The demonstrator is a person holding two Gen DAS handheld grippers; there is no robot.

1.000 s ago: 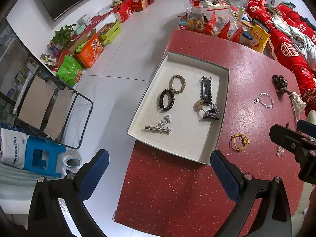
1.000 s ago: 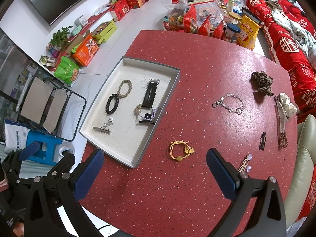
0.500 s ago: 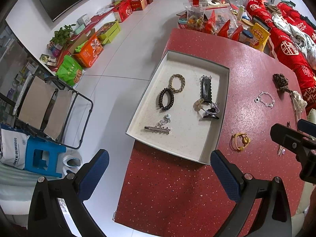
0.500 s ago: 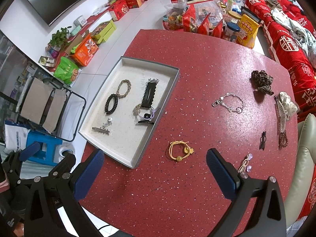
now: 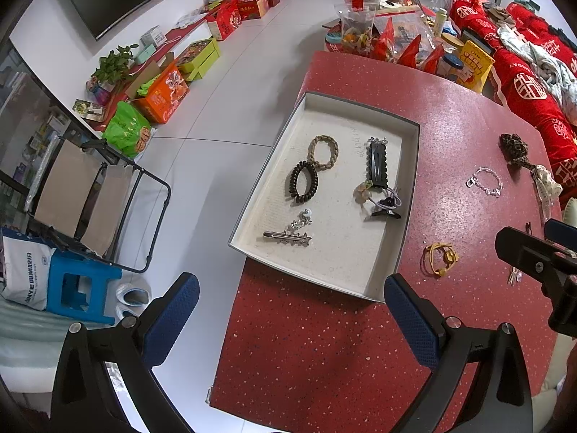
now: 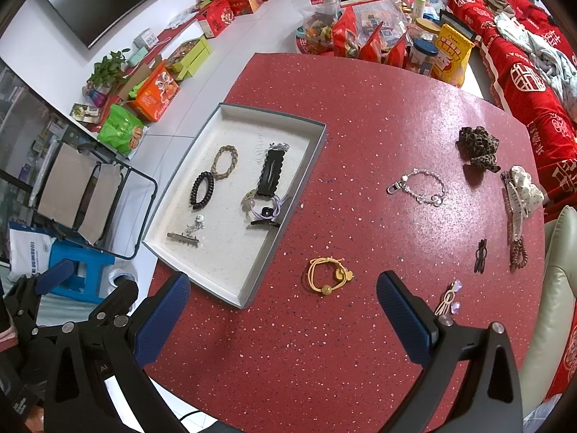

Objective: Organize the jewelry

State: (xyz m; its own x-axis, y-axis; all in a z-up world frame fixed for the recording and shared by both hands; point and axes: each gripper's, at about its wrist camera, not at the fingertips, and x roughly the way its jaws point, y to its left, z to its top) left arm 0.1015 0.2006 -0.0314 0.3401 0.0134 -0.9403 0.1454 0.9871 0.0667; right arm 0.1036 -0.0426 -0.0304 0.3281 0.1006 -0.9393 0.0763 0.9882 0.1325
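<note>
Both claws, the right claw (image 6: pixel 283 310) and the left claw (image 5: pixel 290 312), hung spread and empty near the tray (image 6: pixel 249 290), which already held several pieces; the yellow bracelet (image 6: pixel 328 274) and silver chain (image 6: pixel 420 187) waited beside it on the tabletop (image 6: pixel 360 126)

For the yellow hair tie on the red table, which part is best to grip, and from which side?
Probably the plain cord loop of the yellow hair tie, from straight above: it lies flat, so the fingers should straddle one strand opposite the beads.
</note>
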